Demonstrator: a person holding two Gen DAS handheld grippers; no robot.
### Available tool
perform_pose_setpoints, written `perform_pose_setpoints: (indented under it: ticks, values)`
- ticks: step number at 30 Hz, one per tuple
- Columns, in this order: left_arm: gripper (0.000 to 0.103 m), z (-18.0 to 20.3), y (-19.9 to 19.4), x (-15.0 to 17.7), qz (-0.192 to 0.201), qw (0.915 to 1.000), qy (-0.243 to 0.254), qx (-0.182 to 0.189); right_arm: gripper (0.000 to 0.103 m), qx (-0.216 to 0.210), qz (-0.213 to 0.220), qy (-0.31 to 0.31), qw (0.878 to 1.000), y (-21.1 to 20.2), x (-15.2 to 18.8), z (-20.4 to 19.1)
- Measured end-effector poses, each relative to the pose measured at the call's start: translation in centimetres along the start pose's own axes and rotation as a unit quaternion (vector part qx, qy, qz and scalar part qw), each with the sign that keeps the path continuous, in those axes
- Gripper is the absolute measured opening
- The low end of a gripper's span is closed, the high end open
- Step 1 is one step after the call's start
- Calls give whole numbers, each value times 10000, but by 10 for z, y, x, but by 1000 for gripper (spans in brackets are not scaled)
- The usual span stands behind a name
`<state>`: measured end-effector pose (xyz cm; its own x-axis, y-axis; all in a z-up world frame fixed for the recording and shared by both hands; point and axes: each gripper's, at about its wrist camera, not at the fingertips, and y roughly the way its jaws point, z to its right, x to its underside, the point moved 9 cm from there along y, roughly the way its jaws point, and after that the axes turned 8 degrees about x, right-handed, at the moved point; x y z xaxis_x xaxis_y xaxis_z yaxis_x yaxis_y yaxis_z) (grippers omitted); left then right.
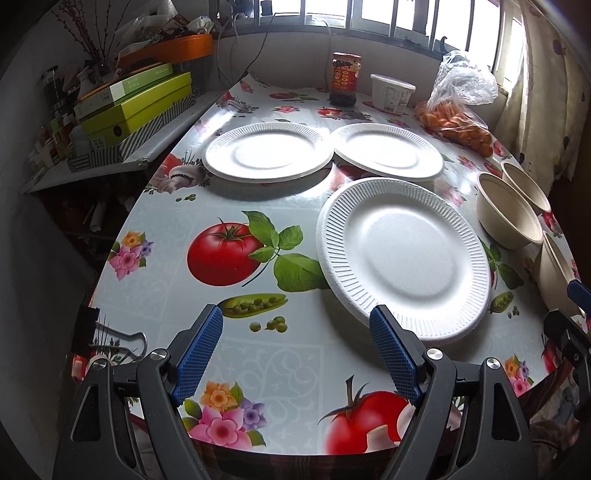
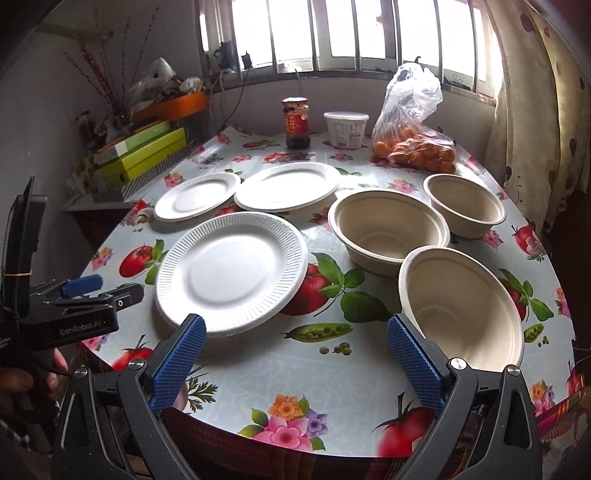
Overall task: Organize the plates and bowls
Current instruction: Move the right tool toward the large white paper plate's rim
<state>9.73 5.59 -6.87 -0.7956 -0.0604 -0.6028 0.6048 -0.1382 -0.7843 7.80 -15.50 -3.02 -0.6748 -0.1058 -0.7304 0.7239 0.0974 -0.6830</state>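
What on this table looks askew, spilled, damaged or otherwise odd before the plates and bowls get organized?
Nothing is spilled or visibly damaged. The nearest plate sits tilted, not flat on the table. The two far plates overlap at their rims. The three bowls stand upright and unstacked.

Barred window [image 2: 332, 33] backlit, curtain [image 2: 535, 110] at right, cluttered side shelf [image 1: 110, 162].
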Motion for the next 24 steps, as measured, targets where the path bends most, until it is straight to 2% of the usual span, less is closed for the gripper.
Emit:
perform_pose_setpoints:
  ticks: [6, 8, 16, 21, 24]
  values:
    - [82, -8, 13, -8, -83, 9998, -151, 139, 95, -175, -163, -117, 9996, 29, -10, -20]
    - [82, -12, 18, -11, -106, 9996, -227, 163, 88, -156, -235, -77, 9996, 40, -12, -20]
    - [80, -20, 37, -16, -286, 9985, -406, 231, 83, -256, -495, 211, 9982, 67, -11, -13]
    - [80, -20, 44, -18, -338, 9980, -462, 254, 82, -312, -246, 387, 9985, 63, -22, -1]
    - [80, -17, 45, -21, -324, 9983, -416, 259, 82, -255, -296, 391, 9985, 70, -26, 1]
